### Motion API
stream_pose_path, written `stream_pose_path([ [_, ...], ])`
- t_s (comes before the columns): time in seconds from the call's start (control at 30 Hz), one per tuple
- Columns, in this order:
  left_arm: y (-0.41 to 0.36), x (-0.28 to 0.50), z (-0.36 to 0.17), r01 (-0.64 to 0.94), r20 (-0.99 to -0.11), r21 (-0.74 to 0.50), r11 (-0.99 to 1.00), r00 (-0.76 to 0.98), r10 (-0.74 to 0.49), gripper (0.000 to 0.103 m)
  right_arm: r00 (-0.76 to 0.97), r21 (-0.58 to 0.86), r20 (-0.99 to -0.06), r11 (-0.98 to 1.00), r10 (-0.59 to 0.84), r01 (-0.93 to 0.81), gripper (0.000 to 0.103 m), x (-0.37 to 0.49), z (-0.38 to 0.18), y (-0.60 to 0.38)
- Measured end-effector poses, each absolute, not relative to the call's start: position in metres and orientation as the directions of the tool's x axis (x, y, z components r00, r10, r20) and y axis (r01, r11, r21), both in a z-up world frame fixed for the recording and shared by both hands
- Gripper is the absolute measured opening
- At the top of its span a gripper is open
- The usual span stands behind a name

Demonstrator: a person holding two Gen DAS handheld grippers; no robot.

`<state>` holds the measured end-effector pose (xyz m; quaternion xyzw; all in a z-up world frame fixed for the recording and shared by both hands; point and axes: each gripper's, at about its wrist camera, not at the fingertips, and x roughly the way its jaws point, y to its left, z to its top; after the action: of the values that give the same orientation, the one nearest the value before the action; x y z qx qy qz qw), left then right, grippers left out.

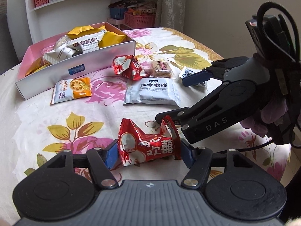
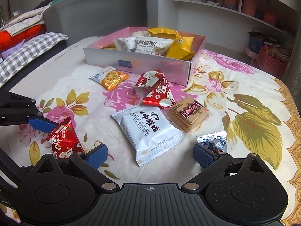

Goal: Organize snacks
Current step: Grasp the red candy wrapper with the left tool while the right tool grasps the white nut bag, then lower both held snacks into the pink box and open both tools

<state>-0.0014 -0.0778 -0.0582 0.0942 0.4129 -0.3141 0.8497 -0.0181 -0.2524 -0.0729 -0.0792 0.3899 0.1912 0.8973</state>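
My left gripper [image 1: 149,155] is shut on a red snack packet [image 1: 148,145], which also shows at the left of the right wrist view [image 2: 63,141]. My right gripper [image 2: 150,156] is open and empty, low over the table, with a white packet [image 2: 148,130] ahead between its fingers and a small blue-white packet [image 2: 214,141] by its right finger. It also shows in the left wrist view [image 1: 173,101]. The open pink-lined box [image 2: 143,64] holds several yellow and white packets. A second red packet [image 2: 157,88], an orange biscuit packet [image 2: 110,78] and a cracker pack [image 2: 188,114] lie loose.
The table has a floral cloth [image 2: 244,94]. A grey sofa with cushions [image 2: 37,43] stands at the left. White shelves with pink baskets [image 1: 139,18] stand behind the table. The table's edge runs along the right [image 2: 293,131].
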Motion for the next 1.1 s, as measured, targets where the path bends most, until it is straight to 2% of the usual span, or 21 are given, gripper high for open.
stream_pose_path([
  [0.23, -0.067, 0.005, -0.056, 0.578, -0.767, -0.072, 0.813, 0.488, -0.416, 0.055, 0.640, 0.010, -0.721, 0.928, 0.264, -0.371, 0.096, -0.007, -0.074, -0.251],
  [0.57, -0.036, 0.027, -0.057, 0.460, -0.787, -0.048, 0.887, 0.530, -0.317, 0.054, 0.593, 0.059, -0.723, 0.888, 0.353, -0.457, 0.081, -0.015, -0.066, -0.228],
  [0.67, -0.030, 0.031, -0.056, 0.432, -0.788, -0.049, 0.900, 0.537, -0.301, 0.054, 0.579, 0.071, -0.719, 0.870, 0.383, -0.488, 0.080, -0.019, -0.063, -0.221],
  [0.87, -0.026, 0.034, -0.056, 0.411, -0.790, -0.055, 0.910, 0.540, -0.291, 0.054, 0.605, 0.015, -0.726, 0.887, 0.327, -0.461, 0.080, -0.015, -0.068, -0.212],
  [0.9, -0.026, 0.034, -0.056, 0.411, -0.789, -0.055, 0.910, 0.540, -0.292, 0.054, 0.607, 0.017, -0.726, 0.891, 0.323, -0.454, 0.077, -0.014, -0.068, -0.211],
  [0.97, -0.026, 0.035, -0.056, 0.411, -0.789, -0.052, 0.910, 0.542, -0.290, 0.054, 0.619, 0.017, -0.720, 0.900, 0.313, -0.436, 0.056, -0.012, -0.067, -0.209],
  [1.0, -0.026, 0.036, -0.057, 0.410, -0.789, -0.052, 0.910, 0.542, -0.290, 0.054, 0.623, 0.016, -0.718, 0.902, 0.311, -0.432, 0.051, -0.010, -0.066, -0.207],
  [1.1, -0.023, 0.039, -0.056, 0.401, -0.788, -0.063, 0.914, 0.542, -0.292, 0.054, 0.627, 0.010, -0.723, 0.912, 0.291, -0.410, 0.047, -0.006, -0.064, -0.202],
])
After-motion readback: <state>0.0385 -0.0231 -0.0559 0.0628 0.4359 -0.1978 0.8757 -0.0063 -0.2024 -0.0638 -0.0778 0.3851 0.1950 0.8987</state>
